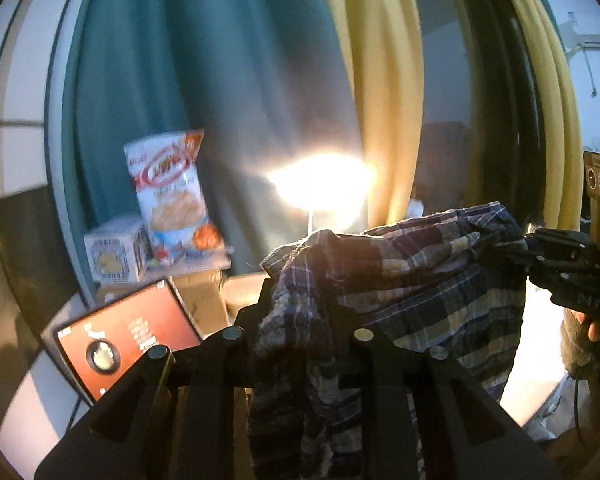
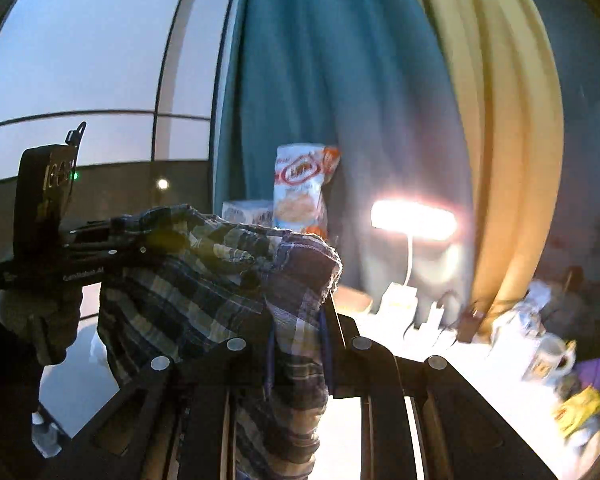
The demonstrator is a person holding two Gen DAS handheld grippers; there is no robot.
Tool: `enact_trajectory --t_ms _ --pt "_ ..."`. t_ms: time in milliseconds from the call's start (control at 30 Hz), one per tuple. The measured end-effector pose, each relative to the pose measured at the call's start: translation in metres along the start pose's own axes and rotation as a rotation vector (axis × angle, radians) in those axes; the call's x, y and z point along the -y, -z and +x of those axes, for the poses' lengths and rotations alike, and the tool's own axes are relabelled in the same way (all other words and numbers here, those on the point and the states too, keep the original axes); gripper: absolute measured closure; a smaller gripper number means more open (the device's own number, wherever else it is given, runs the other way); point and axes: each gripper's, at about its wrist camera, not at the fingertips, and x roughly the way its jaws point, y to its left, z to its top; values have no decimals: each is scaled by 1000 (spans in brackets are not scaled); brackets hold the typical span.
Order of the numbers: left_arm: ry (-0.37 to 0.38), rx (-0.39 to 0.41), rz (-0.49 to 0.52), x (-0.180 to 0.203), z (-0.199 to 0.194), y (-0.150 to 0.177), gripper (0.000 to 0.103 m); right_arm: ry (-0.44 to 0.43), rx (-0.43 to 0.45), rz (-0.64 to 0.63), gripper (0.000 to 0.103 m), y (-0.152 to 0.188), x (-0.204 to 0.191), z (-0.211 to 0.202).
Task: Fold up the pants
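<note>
**Left wrist view: plaid pants held aloft between two grippers**

Left wrist view, foreground: left gripper (image 1: 300, 320) clenched on a bunched edge of the dark blue-and-cream plaid cotton pants (image 1: 420, 280), cloth pinched between the fingers and trailing down past them. To the right of the fingers: right gripper (image 1: 516, 246) clamped on the opposite end of the same edge, gloved hand (image 1: 588, 340) below it. Right wrist view: the mirror arrangement, frayed hem gripped between the right fingers, left gripper (image 2: 128, 236) off to the left with fabric bunched in its tips.

Purpose of the hold, as judged: upper edge stretched between two pinch points, remainder hanging freely, likely to let the garment straighten under its own weight before being laid down and folded. No fold visible yet; task judged early.

Edges and clearance: span between the grippers short and slack, top edge rumpled. Beyond the fingers: glowing white desk lamp (image 2: 414, 220), printed snack bag (image 2: 302, 188), teal curtain (image 2: 300, 60), yellow curtain (image 2: 500, 120). Right of the right fingers: white mug (image 2: 548, 360) amid blurred clutter on a bright tabletop (image 2: 476, 384). Surface directly beneath the hanging cloth hidden; open room there not determinable.
</note>
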Motion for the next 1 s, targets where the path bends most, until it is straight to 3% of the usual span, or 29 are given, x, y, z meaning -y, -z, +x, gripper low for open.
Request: enact_trajectory --t_ms 300,700,933,1000 --pt "22 -138 -69 -27 76 40 84 -2 -138 119 84 34 21 71" --pt "44 -335 -141 -55 187 87 84 22 -319 177 84 83 65 182" --pt "47 -435 -160 -61 227 110 83 11 -424 236 84 121 94 230" --pt "43 -455 -168 -65 234 112 78 6 -449 246 84 129 99 242"
